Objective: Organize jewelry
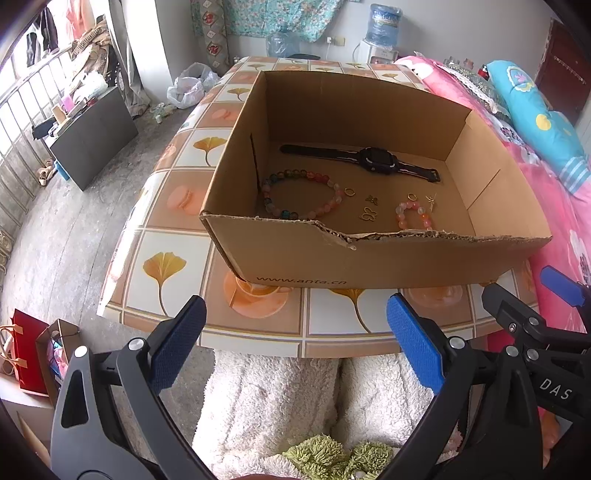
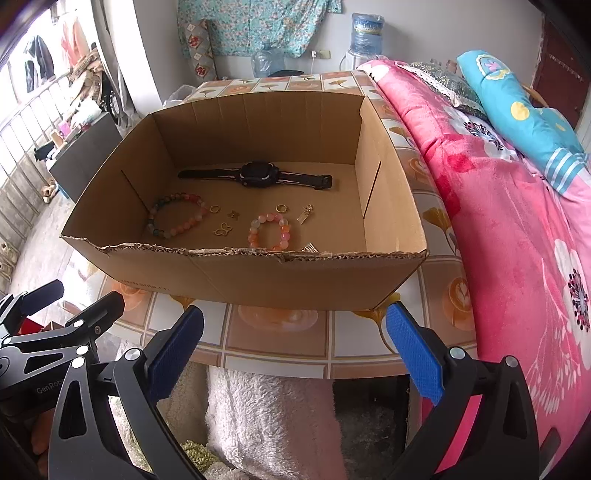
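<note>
An open cardboard box point(image 1: 295, 258) point(image 2: 295, 280) stands on a tiled-pattern table point(image 1: 162, 266) point(image 2: 280, 343). Inside lie a black watch point(image 1: 376, 159) point(image 2: 258, 174), a large multicolour bead bracelet point(image 1: 303, 192) point(image 2: 177, 216), a small pink bead bracelet point(image 1: 413, 216) point(image 2: 269, 230), gold butterfly charms point(image 1: 367, 214) point(image 2: 222, 229), gold rings point(image 1: 349, 191) point(image 2: 281, 208) and small pendants point(image 2: 306, 214). My left gripper point(image 1: 295, 339) hangs open before the table's front edge, nothing between its blue pads. My right gripper point(image 2: 295, 347) is open too, just beside it, also empty.
A bed with a pink floral blanket point(image 2: 517, 229) and a blue pillow point(image 2: 517, 107) runs along the table's right. White fluffy trouser legs point(image 1: 273, 398) sit under the table edge. A dark cabinet point(image 1: 92, 136), bags point(image 1: 29, 358) and a water dispenser point(image 1: 382, 33) stand around.
</note>
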